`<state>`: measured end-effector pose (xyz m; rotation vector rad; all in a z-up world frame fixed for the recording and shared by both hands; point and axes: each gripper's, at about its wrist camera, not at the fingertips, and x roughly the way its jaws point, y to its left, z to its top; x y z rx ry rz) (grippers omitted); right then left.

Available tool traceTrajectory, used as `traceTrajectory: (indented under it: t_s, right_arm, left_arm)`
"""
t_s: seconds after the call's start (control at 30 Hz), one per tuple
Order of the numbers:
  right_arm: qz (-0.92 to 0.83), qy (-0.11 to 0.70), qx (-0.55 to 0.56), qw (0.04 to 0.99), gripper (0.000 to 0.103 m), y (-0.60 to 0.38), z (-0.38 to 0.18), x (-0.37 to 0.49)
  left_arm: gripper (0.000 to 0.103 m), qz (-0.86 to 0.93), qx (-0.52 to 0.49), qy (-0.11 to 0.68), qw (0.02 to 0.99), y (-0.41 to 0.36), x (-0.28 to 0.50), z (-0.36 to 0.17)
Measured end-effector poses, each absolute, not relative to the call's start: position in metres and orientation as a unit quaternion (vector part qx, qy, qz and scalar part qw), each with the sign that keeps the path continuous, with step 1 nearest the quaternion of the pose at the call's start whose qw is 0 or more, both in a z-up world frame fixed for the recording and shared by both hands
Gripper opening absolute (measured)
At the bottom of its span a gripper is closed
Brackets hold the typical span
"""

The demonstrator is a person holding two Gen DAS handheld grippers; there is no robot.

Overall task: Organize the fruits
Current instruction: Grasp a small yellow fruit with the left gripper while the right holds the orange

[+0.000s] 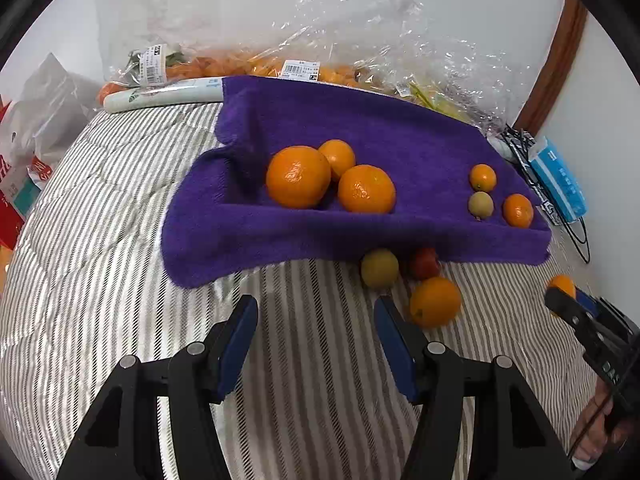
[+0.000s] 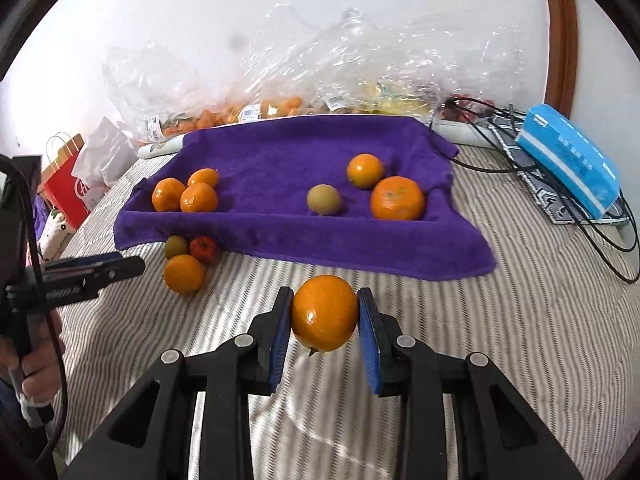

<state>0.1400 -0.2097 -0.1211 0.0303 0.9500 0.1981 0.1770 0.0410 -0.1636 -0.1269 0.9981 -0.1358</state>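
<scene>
Your right gripper (image 2: pixel 325 312) clamps an orange (image 2: pixel 324 312); your left gripper (image 1: pixel 316 344) gapes empty. Six fruits sit sorted on the far purple towel (image 2: pixel 280 152); three loose fruits (image 2: pixel 188 260) wait near-left.

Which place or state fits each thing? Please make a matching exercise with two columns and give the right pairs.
Things:
1. left gripper
2. right gripper
3. small red round fruit
4. blue tissue pack

Places or states:
A. on the striped cover, at the purple towel's front edge
B. shut on a round orange fruit
C. open, nothing between its fingers
D. right of the towel, beside black cables

Pairs: 1-C, 2-B, 3-A, 4-D
</scene>
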Motion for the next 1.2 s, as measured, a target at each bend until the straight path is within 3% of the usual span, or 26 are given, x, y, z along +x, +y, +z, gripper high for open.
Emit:
traceTrajectory:
  t_s: [0.43, 0.6, 1.2]
  right_arm:
    - [0.094, 0.446, 0.001, 0.890, 0.032, -0.231, -0.125, 0.134]
    - [0.095, 0.447, 0.002, 0.890, 0.032, -0.232, -0.128, 0.136]
    - [0.095, 0.446, 0.001, 0.890, 0.032, -0.222, -0.120, 0.127]
  left_arm:
    - [0.044, -0.102, -0.058, 0.481, 0.869, 0.014, 0.196, -0.170]
    - [0.028, -0.105, -0.052, 0.479, 0.870, 0.006, 0.201, -0.171]
    - [0.023, -0.093, -0.058, 0.464, 0.879, 0.011, 0.183, -0.160]
